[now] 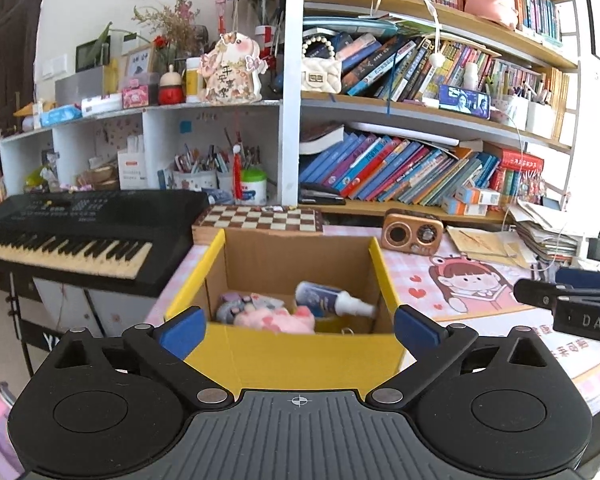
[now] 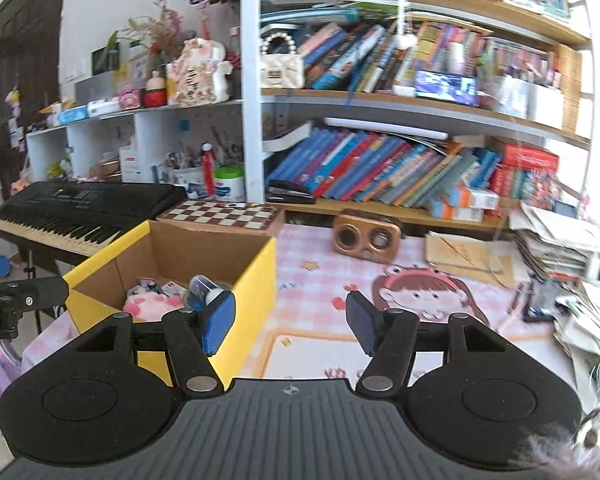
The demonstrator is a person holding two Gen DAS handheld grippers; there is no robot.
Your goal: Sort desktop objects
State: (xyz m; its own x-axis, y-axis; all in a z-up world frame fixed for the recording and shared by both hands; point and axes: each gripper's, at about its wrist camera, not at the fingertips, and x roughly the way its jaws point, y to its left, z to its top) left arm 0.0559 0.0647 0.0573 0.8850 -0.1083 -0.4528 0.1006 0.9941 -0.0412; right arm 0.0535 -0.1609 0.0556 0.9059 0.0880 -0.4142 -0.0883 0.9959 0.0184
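- We see both grippers empty. Left gripper [image 1: 298, 330] has its jaws spread wide, nothing btwn the blue pads; it sits just in front of the yellow cardboard box [image 1: 300, 354].
- Right gripper [image 2: 290, 324] has jaws apart too, narrower gap, nothing clamped; it hangs over the pink desk mat [image 2: 460, 320], just right of the box.
- Task's things: inside the box we make out a pink plush toy [image 1: 276, 318], a blue-white spray bottle [image 1: 332, 300] lying on its side, and a small printed item [image 1: 240, 304] at the back left, prob. a card or pouch, too small to tell.
- Progress, our guess: well along. At least three items already in the box, both tools free.
- Left to do, our guess: unclear. Still on the desk are a wooden retro speaker [image 1: 414, 230], a chessboard [image 1: 260, 218] behind the box, and a paper stack [image 1: 540, 232] far right. We can't say which of these count as sortable.
- Hidden/cut off: the near box wall blocks the box floor in the left wrist view, so more items may sit there.
- The right wrist view is motion-blurred, esp. shelves and right edge; a fuzzy grey thing [image 2: 580, 440] at bottom right is cut off, can't ID it.
- Each gripper shows only as a black edge in the other's view.
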